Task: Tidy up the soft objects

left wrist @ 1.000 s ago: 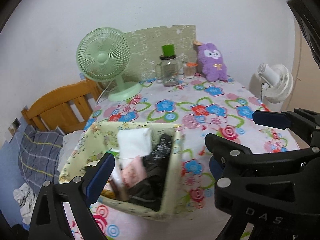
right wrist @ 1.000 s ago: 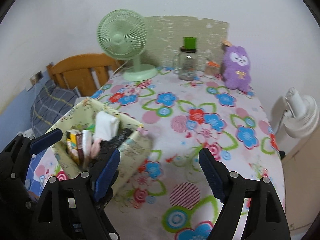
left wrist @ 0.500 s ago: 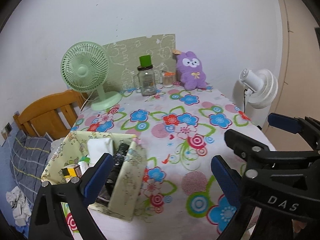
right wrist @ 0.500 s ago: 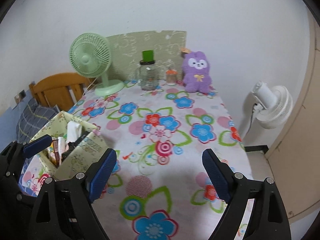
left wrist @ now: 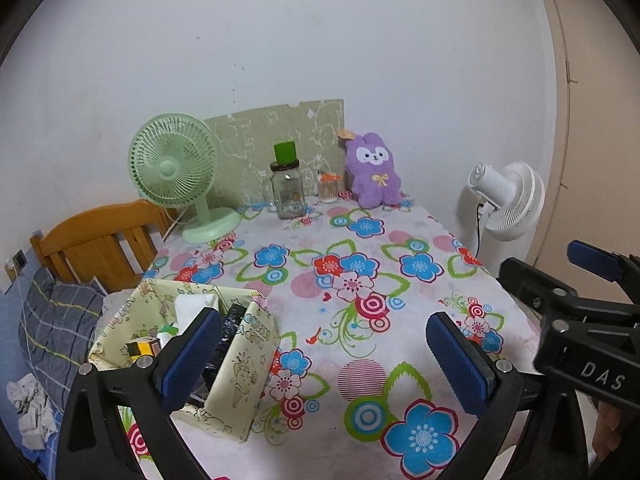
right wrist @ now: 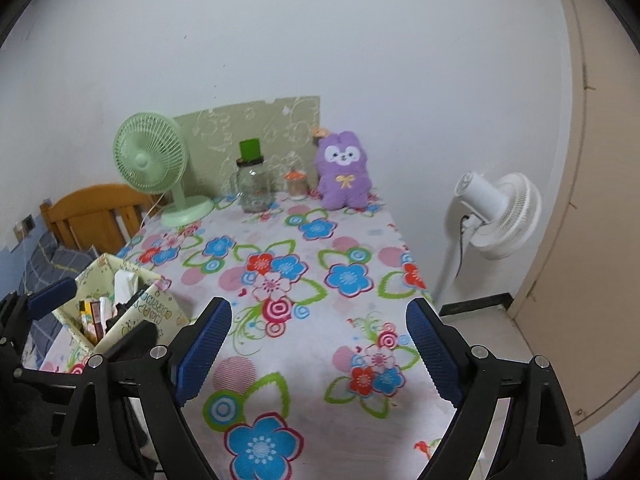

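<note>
Pale walls close in a small room where a table [left wrist: 400, 364] in a bright flower-print cloth runs back to the far wall, a wooden bed frame [left wrist: 100, 236] along its left side. Off the table's right edge a white standing fan [right wrist: 500, 216] faces away, out of the working area. On the near left corner sits a cream fabric bin [left wrist: 244, 364], already stuffed with a white cloth, dark fabric and small boxes, and probably kept there within easy reach of both tools. At the back a green desk fan [left wrist: 176, 172], a glass jar [left wrist: 288, 192] with a green lid and a smaller jar stand in a row along the wall. The purple plush bunny [left wrist: 374, 172], the one soft item visibly outside the bin, leans upright against the wall at the far right end of that row, well apart from the bin. In the foreground the left gripper [left wrist: 324, 356] and the right gripper [right wrist: 316, 348] both hover over bare cloth, jaws wide and just spread further, nothing between them. They seem readied for a bulky, yielding item; the bunny looks the likely next pick.
</note>
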A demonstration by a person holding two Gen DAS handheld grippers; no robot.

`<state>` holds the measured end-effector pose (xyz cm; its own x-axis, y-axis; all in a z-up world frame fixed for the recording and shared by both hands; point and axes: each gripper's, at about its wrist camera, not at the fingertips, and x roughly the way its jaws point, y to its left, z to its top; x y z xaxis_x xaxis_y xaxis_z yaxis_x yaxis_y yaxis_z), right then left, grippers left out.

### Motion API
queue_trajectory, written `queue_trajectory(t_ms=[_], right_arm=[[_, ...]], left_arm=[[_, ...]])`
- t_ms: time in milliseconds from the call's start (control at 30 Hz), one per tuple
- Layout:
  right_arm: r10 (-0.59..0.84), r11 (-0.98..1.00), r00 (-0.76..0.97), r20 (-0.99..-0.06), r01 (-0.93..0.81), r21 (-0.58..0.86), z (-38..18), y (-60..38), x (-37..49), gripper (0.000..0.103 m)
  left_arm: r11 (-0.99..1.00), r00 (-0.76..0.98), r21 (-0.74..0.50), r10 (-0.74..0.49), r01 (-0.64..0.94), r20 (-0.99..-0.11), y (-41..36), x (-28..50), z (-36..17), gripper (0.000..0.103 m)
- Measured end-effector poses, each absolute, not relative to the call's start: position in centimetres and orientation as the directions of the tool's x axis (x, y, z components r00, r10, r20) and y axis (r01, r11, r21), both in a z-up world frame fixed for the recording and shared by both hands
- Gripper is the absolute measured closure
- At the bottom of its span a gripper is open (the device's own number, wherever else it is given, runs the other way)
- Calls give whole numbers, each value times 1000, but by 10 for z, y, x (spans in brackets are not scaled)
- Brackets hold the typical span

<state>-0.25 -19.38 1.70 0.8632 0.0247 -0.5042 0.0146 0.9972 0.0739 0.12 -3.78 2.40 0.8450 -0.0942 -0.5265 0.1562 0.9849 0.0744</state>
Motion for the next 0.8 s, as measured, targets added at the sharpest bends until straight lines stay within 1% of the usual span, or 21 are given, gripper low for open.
queue_trajectory(t_ms=[167, 500, 800], right_arm=[[10, 996, 881, -473, 33, 81, 19, -197, -15, 8], [14, 994, 888, -460, 36, 100, 19, -179, -24, 7], [13, 998, 892, -453, 13, 56, 18, -146, -21, 7]], left_arm=[[988, 857, 75, -80, 137, -510, -31, -9, 25, 0], [992, 867, 84, -43, 97, -497, -2, -18, 22, 0], [995, 866, 73, -25, 70, -500, 25, -15, 18, 0]])
